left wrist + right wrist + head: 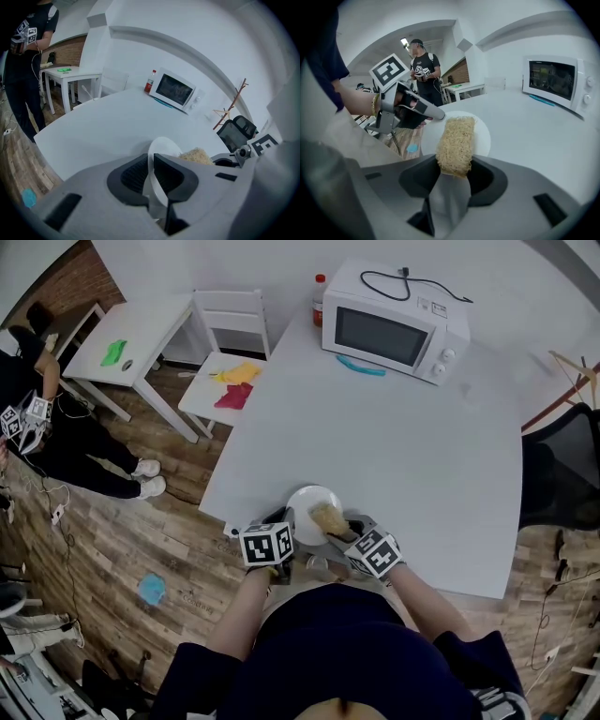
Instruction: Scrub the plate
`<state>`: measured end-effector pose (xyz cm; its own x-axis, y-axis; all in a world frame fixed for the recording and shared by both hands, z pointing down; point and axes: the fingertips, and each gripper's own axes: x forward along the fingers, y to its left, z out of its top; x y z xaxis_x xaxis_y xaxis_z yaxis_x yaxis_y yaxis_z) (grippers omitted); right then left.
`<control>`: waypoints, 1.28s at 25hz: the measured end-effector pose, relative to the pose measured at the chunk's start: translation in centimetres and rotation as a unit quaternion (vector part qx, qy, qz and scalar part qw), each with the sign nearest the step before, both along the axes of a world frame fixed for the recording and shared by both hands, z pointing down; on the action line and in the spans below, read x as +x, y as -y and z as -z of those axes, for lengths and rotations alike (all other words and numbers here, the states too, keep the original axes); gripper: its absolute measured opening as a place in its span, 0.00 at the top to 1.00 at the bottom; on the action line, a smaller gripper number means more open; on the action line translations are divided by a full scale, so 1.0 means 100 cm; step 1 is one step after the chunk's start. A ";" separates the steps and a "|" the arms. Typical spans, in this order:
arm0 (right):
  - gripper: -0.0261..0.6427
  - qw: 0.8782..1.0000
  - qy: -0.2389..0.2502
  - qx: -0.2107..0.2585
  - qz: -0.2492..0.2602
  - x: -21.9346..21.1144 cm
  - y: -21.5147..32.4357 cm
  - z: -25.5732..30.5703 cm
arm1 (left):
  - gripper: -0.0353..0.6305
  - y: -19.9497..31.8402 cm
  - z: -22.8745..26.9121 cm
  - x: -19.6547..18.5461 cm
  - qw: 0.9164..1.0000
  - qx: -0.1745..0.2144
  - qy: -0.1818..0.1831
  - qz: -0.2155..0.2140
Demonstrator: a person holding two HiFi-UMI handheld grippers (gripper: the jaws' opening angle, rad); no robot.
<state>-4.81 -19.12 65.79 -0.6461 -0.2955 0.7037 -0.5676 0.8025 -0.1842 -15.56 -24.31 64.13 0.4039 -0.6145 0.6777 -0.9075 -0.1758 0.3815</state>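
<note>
A white plate [307, 505] sits at the near edge of the white table [394, 465]. My left gripper [282, 521] is shut on the plate's left rim; in the left gripper view the plate [162, 146] runs edge-on between the two pads of the left gripper [151, 163]. My right gripper [341, 528] is shut on a yellow fibrous scrub pad [328, 517], which lies on the plate's top face. In the right gripper view the scrub pad [455, 140] sticks out of the right gripper [454, 165] over the plate [483, 137], with the left gripper [412, 111] at the plate's far-left rim.
A white microwave [394, 334], a red-capped bottle [319, 298] and a teal item [362, 367] stand at the table's far side. A white chair [230, 381] with cloths and a small side table [131, 338] are at the left, near a standing person [42, 418]. A black chair [562, 470] is right.
</note>
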 end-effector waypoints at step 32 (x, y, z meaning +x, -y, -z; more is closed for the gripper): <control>0.70 0.985 0.098 -0.033 -0.140 0.071 -0.025 0.033 | 0.86 0.010 -0.034 0.004 0.997 -0.016 0.077 -0.001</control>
